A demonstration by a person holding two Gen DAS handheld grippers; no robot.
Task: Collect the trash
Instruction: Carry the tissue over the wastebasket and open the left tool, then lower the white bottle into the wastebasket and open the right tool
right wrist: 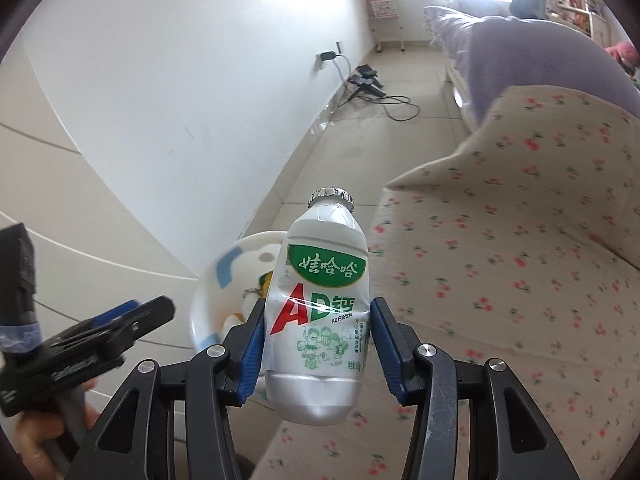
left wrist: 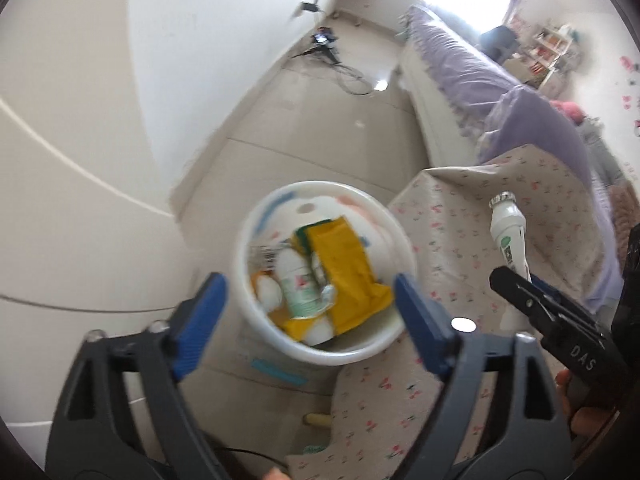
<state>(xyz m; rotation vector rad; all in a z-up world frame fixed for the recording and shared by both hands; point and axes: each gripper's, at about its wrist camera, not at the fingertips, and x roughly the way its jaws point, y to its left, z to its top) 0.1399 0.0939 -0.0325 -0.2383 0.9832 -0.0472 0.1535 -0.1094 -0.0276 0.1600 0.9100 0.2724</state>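
Observation:
My right gripper [right wrist: 318, 344] is shut on a white AD calcium milk bottle [right wrist: 320, 304] with a green label and foil cap, held upright above the cloth-covered table edge. The bottle also shows in the left wrist view [left wrist: 509, 236]. A white round bin [left wrist: 320, 344] stands on the floor beside the table, holding a yellow wrapper [left wrist: 344, 276], another white bottle [left wrist: 298, 284] and other scraps. The bin shows partly behind the bottle in the right wrist view [right wrist: 224, 280]. My left gripper [left wrist: 310, 320] is open and empty, hovering above the bin.
A table with a floral cherry-print cloth [right wrist: 500, 280] lies to the right. A bed with purple cover [left wrist: 480, 72] stands beyond it. Cables and a power adapter [right wrist: 368, 80] lie on the tiled floor by the white wall. A pink cabinet [right wrist: 382, 4] stands at the far end.

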